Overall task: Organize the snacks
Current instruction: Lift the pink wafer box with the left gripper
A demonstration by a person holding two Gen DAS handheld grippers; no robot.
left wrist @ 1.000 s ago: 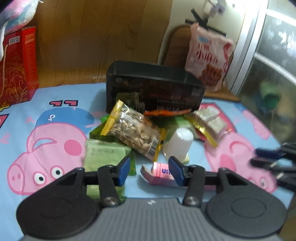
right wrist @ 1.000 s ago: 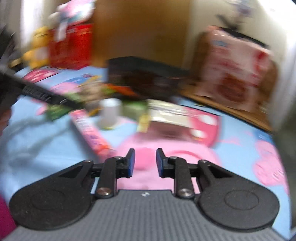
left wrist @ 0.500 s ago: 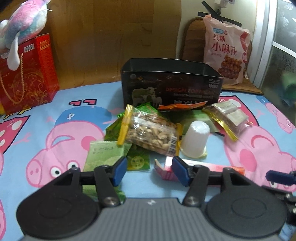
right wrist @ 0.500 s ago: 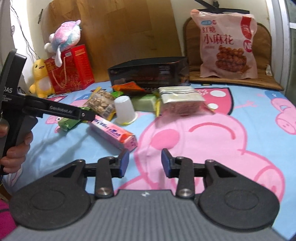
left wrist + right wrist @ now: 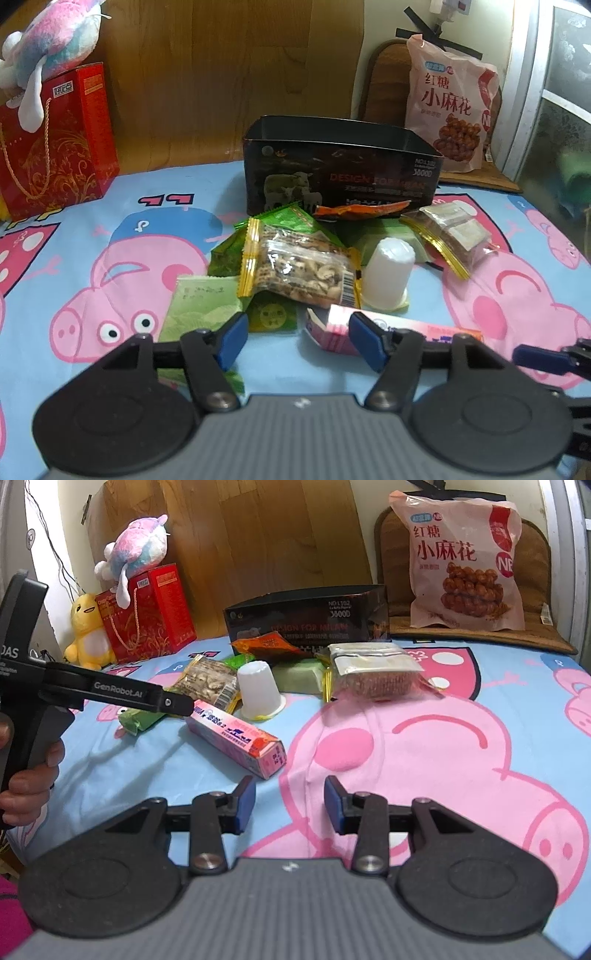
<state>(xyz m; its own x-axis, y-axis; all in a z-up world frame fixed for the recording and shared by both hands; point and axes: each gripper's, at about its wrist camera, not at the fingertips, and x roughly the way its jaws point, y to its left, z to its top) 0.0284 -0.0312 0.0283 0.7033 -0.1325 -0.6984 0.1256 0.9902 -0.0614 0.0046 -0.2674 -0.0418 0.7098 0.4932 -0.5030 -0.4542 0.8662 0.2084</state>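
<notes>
A: How are the fingers sitting right now?

B: Both pairs are standing apart and holding nothing. The left gripper (image 5: 294,341) is hovering low over the cartoon-pig sheet (image 5: 110,229), and the right gripper (image 5: 290,805) is doing the same, further out.

A: Which snack is lying closest to them?

B: The pink carton (image 5: 334,332). Its torn end is sitting just ahead of the left gripper's gap, a little to the right, close by the right-hand pad. From the right wrist view the pink carton (image 5: 236,734) is lying ahead and to the left, apart from those fingers. I'm judging the left gripper the nearer.

A: And its long axis?

B: It is running mostly crosswise to the left fingers, trailing off to the right, so a grasp would be meeting its open end first.

A: How is it looking?

B: Long, slim, pink and white, one flap torn open.

A: Where is it going?

B: Probably the black box (image 5: 343,166), which is standing open-topped beyond the carton. Between carton and box are lying the nut packet (image 5: 299,273), the white cup (image 5: 386,277) upside down, and green packets (image 5: 201,306).
</notes>
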